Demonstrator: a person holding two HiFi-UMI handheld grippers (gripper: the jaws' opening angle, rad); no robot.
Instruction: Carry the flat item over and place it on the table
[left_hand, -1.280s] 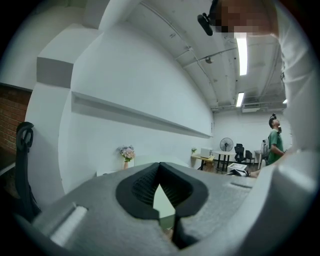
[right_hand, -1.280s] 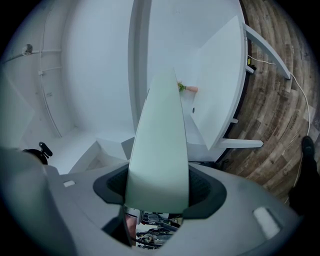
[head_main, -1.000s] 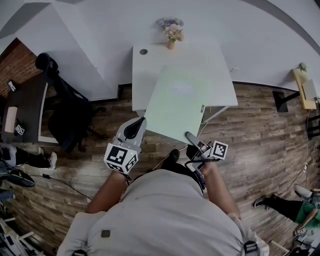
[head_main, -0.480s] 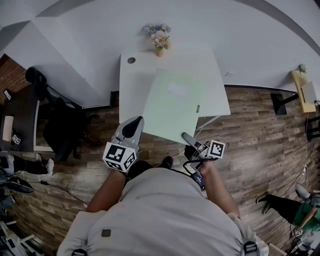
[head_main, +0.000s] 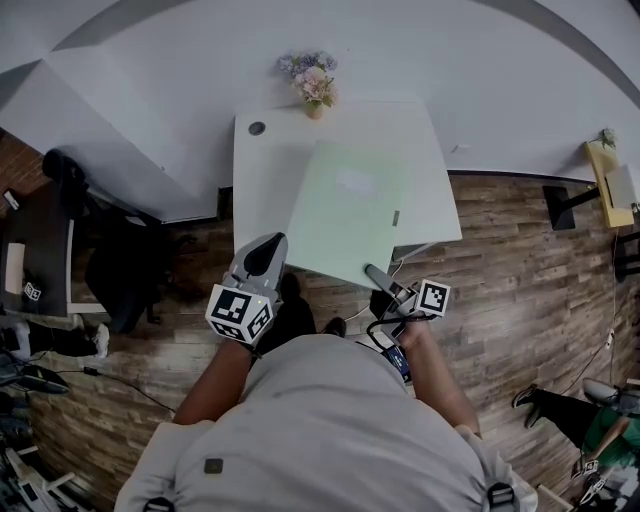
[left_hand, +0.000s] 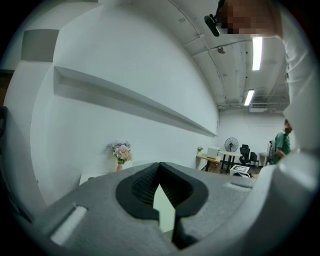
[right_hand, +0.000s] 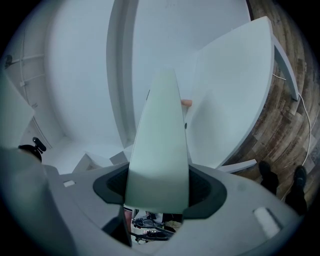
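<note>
The person stands at the near edge of the table (head_main: 262, 170), holding the pale green flat panel (head_main: 350, 205) out over the tabletop's right half, with its near edge overhanging. The left gripper (head_main: 268, 256) pinches the panel's near left corner and the right gripper (head_main: 379, 277) is clamped on its near right corner. This looks like the carry's end. Next the panel needs lowering level, short of the flower vase (head_main: 313, 85) at the far edge, before release.

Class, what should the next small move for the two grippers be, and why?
Probably ease the pale green flat board forward over the white table: the left gripper and right gripper clamp its near edge, which overhangs the table's front.
</note>
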